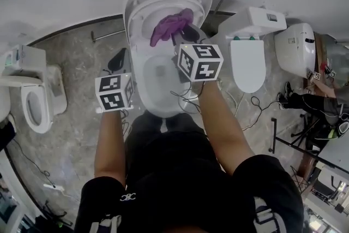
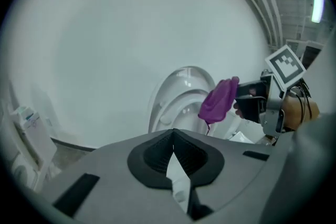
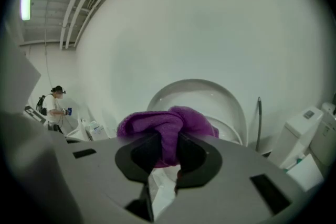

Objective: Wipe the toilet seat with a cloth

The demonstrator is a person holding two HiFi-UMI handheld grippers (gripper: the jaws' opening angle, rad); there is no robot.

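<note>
Head view, purple cloth (image 1: 170, 27) above open bowl (image 1: 158, 72), second toilet (image 1: 248, 63) right.

Both forearms (image 1: 109, 139) reach forward; the left gripper (image 2: 173, 150) has its jaws pressed together, empty; the right gripper (image 3: 165, 152) pinches the purple cloth (image 3: 168, 123).

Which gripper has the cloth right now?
The right gripper: its jaws are clamped on the purple cloth. The left gripper is shut with nothing between its jaws.
</note>
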